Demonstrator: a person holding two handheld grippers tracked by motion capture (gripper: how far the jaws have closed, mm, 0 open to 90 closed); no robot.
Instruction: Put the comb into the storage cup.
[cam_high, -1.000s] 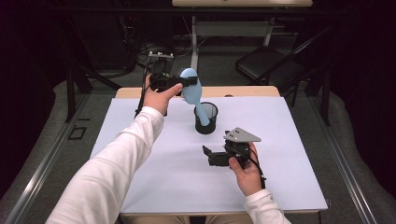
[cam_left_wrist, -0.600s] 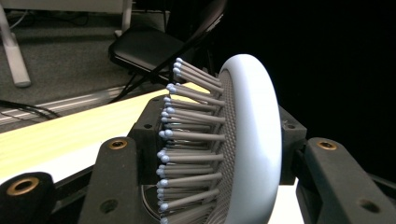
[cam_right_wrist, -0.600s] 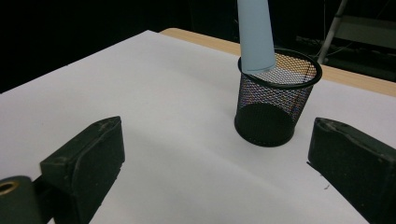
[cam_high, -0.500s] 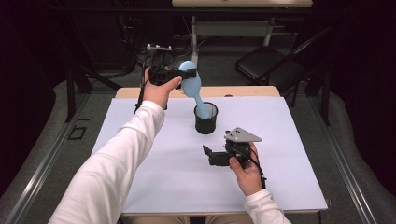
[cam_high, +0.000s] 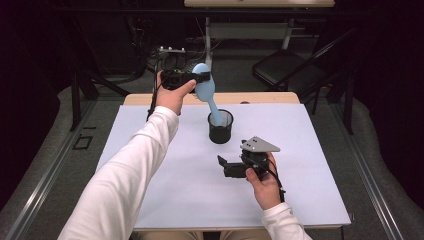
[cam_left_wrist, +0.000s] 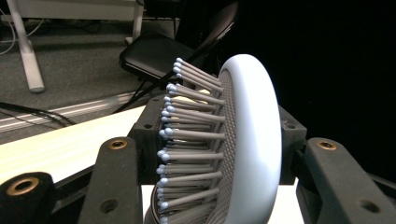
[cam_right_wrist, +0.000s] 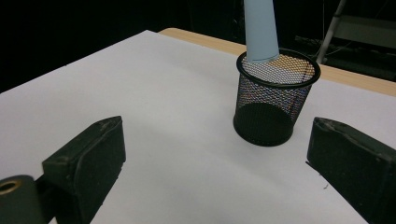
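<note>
L gripper (cam_high: 200, 78) is clamped on the head of the light-blue hairbrush (cam_high: 205, 89); vs a sec ago the hand sits a bit farther back over the table's far edge, brush more upright, handle tip now inside the black mesh cup (cam_high: 220, 126) mid-table, w/ bristles facing away from the cup. R gripper (cam_high: 229, 167) hasn't moved: resting on the white sheet (cam_high: 150, 150) near the cup, jaws wide apart, holding nothing.
</note>
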